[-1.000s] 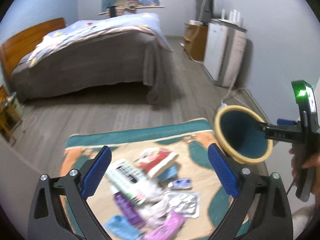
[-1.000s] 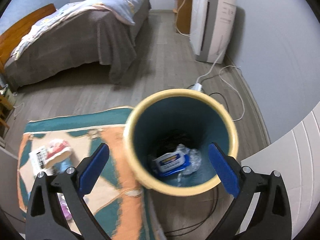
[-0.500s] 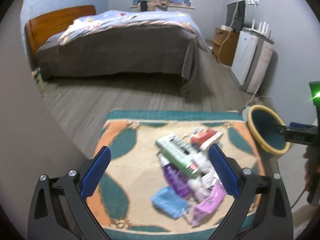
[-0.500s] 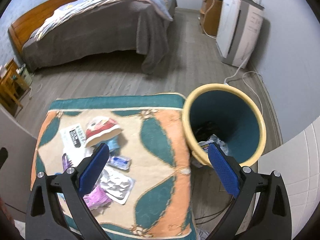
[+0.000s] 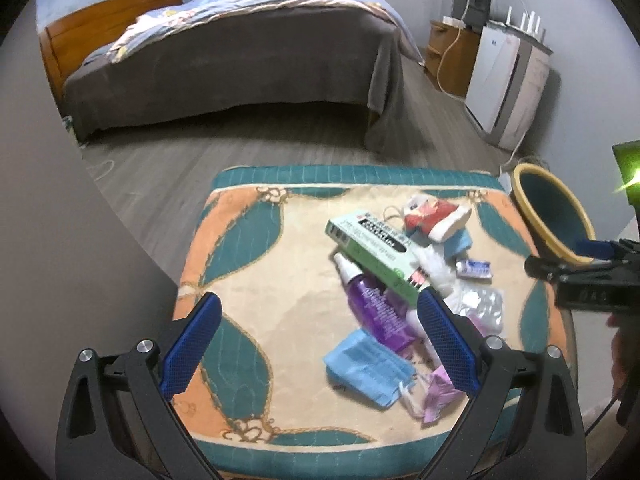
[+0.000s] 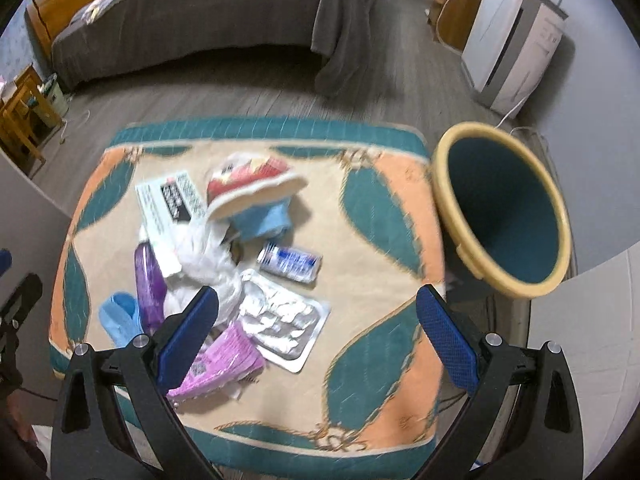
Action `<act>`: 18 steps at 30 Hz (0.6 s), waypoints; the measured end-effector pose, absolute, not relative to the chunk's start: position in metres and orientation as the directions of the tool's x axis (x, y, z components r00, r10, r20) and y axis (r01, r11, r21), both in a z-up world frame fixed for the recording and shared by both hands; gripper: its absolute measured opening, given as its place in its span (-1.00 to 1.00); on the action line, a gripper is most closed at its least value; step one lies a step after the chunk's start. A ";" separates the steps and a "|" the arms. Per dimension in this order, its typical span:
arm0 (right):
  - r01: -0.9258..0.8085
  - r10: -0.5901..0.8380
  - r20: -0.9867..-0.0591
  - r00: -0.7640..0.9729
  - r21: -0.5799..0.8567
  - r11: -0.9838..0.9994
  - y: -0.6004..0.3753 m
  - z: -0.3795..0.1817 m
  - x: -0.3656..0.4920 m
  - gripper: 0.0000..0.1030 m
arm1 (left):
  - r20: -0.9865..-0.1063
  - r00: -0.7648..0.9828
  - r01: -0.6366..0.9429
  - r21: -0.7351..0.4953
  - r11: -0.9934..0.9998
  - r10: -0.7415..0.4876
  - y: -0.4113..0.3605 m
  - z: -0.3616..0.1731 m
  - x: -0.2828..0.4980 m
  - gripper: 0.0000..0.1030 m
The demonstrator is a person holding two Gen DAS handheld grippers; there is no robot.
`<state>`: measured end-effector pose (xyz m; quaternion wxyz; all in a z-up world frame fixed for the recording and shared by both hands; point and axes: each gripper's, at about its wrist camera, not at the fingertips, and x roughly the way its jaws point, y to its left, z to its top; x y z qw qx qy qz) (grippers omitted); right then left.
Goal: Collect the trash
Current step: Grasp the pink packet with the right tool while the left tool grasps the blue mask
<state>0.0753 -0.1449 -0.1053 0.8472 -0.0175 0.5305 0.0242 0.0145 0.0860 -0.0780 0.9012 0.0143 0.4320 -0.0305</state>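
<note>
A low surface covered by a teal, orange and cream patterned cloth [image 6: 384, 216] carried a loose pile: green-white carton [image 5: 374, 246], purple bottle [image 5: 376, 312], blue face mask [image 5: 366, 368], red-white packet [image 6: 250, 182], small blue-white tube [image 6: 290, 262], foil blister pack [image 6: 280, 320], pink wrapper [image 6: 222, 360], white crumpled plastic [image 6: 204, 258]. Items overlapped, touching.

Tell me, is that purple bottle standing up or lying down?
Lying down. The purple bottle lies flat on the cushion, its white cap end tucked beside the green box, with other trash piled around it.
</note>
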 end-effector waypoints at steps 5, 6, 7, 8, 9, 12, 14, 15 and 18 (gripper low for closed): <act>-0.065 0.013 -0.916 0.402 -0.014 0.998 -0.135 -0.123 0.069 0.89 | -0.797 0.602 0.083 -0.003 0.997 -0.052 0.091 -0.088 0.016 0.89; -0.064 0.021 -0.921 0.389 -0.004 0.998 -0.134 -0.128 0.068 0.89 | -0.800 0.598 0.086 0.003 0.996 -0.049 0.092 -0.090 0.017 0.89; -0.062 0.027 -0.924 0.381 0.003 0.998 -0.132 -0.131 0.067 0.89 | -0.803 0.594 0.088 0.008 0.996 -0.046 0.092 -0.091 0.016 0.89; -0.059 0.033 -0.927 0.373 0.012 0.998 -0.131 -0.134 0.066 0.89 | -0.807 0.589 0.091 0.011 0.996 -0.045 0.093 -0.093 0.016 0.89; -0.051 0.047 -0.932 0.359 0.030 0.998 -0.130 -0.138 0.065 0.89 | -0.811 0.584 0.094 0.012 0.995 -0.045 0.094 -0.095 0.016 0.89; -0.038 0.074 -0.941 0.332 0.065 0.997 -0.125 -0.148 0.060 0.89 | -0.820 0.570 0.105 0.021 0.994 -0.043 0.096 -0.099 0.016 0.89; -0.034 0.088 -0.943 0.320 0.081 0.996 -0.121 -0.153 0.058 0.88 | -0.826 0.562 0.118 0.029 0.993 -0.043 0.096 -0.102 0.015 0.89; -0.036 0.103 -0.947 0.304 0.096 0.995 -0.117 -0.157 0.056 0.86 | -0.829 0.558 0.125 0.033 0.992 -0.043 0.095 -0.103 0.015 0.89; -0.072 0.120 -0.960 0.251 0.105 0.992 -0.108 -0.163 0.054 0.54 | -0.839 0.543 0.148 0.044 0.988 -0.044 0.092 -0.109 0.014 0.89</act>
